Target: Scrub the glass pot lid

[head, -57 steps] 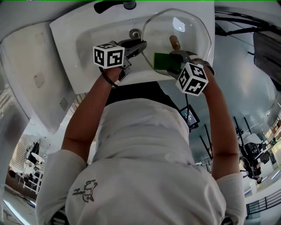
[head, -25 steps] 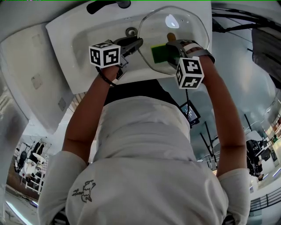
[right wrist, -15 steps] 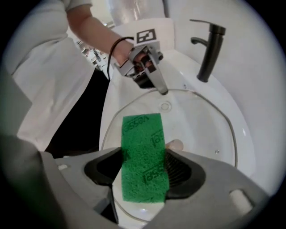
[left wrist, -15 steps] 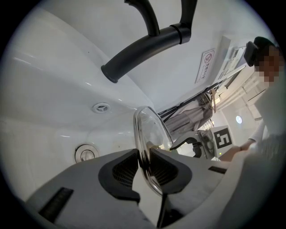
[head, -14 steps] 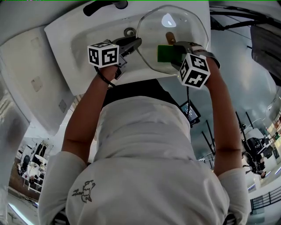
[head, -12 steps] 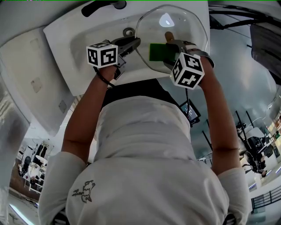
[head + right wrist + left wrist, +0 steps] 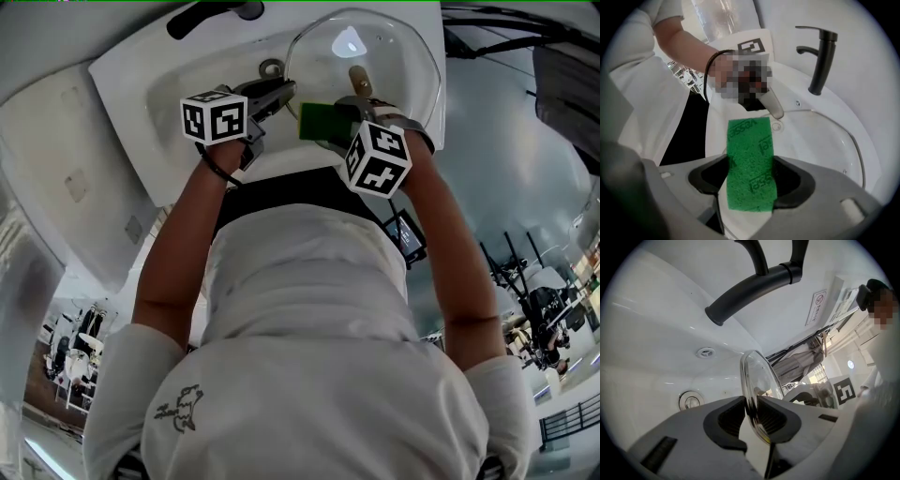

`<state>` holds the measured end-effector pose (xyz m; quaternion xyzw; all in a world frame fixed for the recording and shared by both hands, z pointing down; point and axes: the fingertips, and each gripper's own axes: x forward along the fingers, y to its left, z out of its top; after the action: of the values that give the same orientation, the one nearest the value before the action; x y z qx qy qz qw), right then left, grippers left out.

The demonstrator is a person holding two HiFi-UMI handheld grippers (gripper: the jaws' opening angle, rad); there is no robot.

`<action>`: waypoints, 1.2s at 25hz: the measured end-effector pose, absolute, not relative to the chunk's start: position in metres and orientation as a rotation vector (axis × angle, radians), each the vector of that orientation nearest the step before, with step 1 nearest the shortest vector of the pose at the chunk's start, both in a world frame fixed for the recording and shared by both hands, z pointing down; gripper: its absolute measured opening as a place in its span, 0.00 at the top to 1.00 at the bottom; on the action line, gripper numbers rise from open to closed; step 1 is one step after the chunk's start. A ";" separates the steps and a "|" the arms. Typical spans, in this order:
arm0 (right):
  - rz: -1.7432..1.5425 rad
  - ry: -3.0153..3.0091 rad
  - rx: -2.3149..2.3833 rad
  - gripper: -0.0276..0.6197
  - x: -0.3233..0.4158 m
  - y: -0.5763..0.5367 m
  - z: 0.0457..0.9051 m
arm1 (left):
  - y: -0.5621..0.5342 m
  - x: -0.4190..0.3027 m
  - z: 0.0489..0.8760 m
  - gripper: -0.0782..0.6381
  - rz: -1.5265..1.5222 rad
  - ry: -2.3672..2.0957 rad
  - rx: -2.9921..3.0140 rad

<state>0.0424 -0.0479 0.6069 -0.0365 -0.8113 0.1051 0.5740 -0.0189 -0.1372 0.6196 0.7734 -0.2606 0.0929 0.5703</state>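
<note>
Glass pot lid [image 7: 398, 56] hangs over the white sink [image 7: 141, 89], right of the drain [image 7: 270, 67]. It is round, broad face turned up, a brown knob [image 7: 357, 77] near its middle. The left gripper [image 7: 284, 92] is clamped on its left rim, so the lid reaches away rightward from those jaws. The right gripper [image 7: 339, 114] points steeply down and pinches a green sponge [image 7: 319, 122], whose long side runs out past the jaw tips over the lid's near-left edge.

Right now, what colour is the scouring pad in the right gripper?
Green; the scouring pad shows best in the right gripper view.
</note>
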 end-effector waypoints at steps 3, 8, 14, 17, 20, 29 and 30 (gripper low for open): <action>0.257 -1.853 -0.096 0.50 0.064 -0.046 0.609 | -0.137 -0.017 0.619 0.78 0.218 -0.601 1.818; 0.257 -1.779 -0.090 0.50 0.101 -0.054 0.609 | -0.136 -0.016 0.620 0.78 0.232 -0.583 1.819; 0.316 -1.740 0.012 0.50 0.140 -0.081 0.604 | -0.136 -0.015 0.622 0.78 0.234 -0.583 1.814; 0.330 -1.755 0.115 0.50 0.149 -0.103 0.596 | -0.136 -0.015 0.622 0.78 0.234 -0.588 1.808; 0.354 -1.787 0.348 0.50 0.161 -0.149 0.585 | -0.135 -0.014 0.622 0.78 0.234 -0.581 1.800; 0.487 -1.741 0.699 0.50 0.165 -0.198 0.601 | -0.136 -0.014 0.622 0.78 0.233 -0.586 1.802; 0.499 -1.736 0.724 0.50 0.162 -0.199 0.604 | -0.136 -0.014 0.622 0.78 0.233 -0.585 1.802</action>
<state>0.1619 -0.1986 0.6041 0.3074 -0.7375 0.2118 0.5627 -0.0145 -0.1362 0.6223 0.7701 -0.2502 0.0994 0.5783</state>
